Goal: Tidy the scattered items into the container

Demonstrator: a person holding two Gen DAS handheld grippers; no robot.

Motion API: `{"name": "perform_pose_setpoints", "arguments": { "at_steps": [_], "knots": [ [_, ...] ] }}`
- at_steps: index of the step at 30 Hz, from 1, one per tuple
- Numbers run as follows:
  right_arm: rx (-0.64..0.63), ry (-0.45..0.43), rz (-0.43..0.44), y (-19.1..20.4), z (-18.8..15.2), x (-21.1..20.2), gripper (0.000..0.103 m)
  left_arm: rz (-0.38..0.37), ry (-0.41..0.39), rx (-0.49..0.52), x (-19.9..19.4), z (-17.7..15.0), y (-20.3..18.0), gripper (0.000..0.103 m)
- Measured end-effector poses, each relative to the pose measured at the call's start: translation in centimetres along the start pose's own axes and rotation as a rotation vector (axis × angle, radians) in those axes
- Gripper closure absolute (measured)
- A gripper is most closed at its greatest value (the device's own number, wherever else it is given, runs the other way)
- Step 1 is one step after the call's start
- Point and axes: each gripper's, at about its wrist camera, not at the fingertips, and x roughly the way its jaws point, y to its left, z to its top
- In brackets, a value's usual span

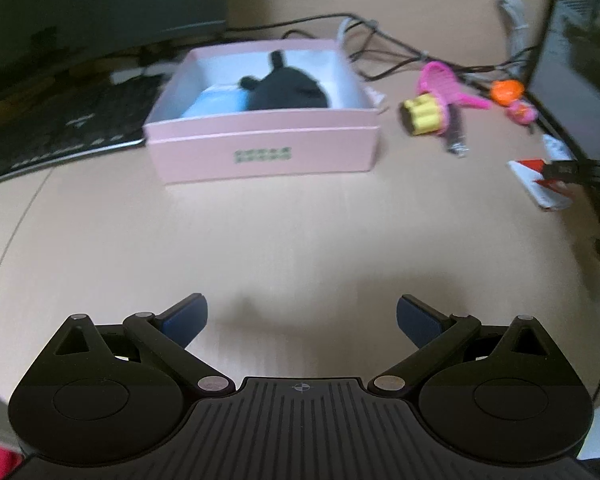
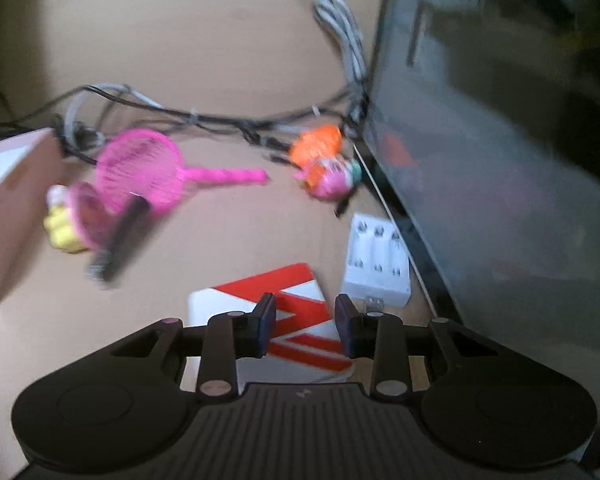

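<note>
A pink box stands on the desk ahead of my left gripper, which is open and empty. The box holds a black item and a light blue item. My right gripper is partly open over a red and white card box, jaws either side of it, not clamped. It also shows in the left wrist view. Scattered items lie right of the pink box: a pink toy racket, a yellow toy, a dark clip, an orange and pink toy.
A white battery charger lies beside a dark computer case at the right. Tangled cables run along the back. A black keyboard lies left of the pink box.
</note>
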Motion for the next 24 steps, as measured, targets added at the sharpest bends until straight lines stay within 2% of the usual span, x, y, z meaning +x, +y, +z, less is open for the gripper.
{"name": "perform_pose_setpoints", "arguments": {
  "at_steps": [4, 10, 12, 15, 17, 19, 21, 23, 24],
  "knots": [
    [0.05, 0.016, 0.094, -1.0, -0.6, -0.3, 0.069, 0.027, 0.018, -0.021, 0.2, 0.0, -0.3, 0.0],
    [0.002, 0.038, 0.239, 0.9, -2.8, -3.3, 0.067, 0.02, 0.027, -0.022, 0.4, -0.2, -1.1, 0.0],
    [-0.022, 0.051, 0.32, 2.3, -3.4, -4.5, 0.066, 0.017, 0.021, -0.024, 0.4, -0.1, -1.2, 0.0],
    [-0.079, 0.085, 0.498, 4.6, -4.0, -6.1, 0.067, 0.022, 0.009, -0.02, 0.2, 0.2, -1.3, 0.0],
    [-0.13, 0.046, 0.56, 5.6, -3.8, -7.7, 0.067, 0.03, -0.003, -0.027, -0.1, 0.3, -1.1, 0.0],
    [-0.17, -0.048, 0.575, 5.9, -2.8, -9.5, 0.066, 0.038, -0.008, -0.047, -0.3, 0.3, -0.7, 0.0],
    [-0.178, -0.124, 0.55, 5.9, -0.9, -10.5, 0.063, 0.045, -0.006, -0.066, -0.4, 0.3, -0.3, 0.0],
    [-0.176, -0.157, 0.496, 6.4, 1.2, -9.9, 0.046, 0.055, -0.007, -0.077, -0.6, 0.0, 0.1, 0.0],
    [-0.178, -0.166, 0.473, 7.0, 2.0, -9.2, 0.043, 0.06, -0.008, -0.079, -0.8, -0.1, 0.2, 0.0]
  ]
}}
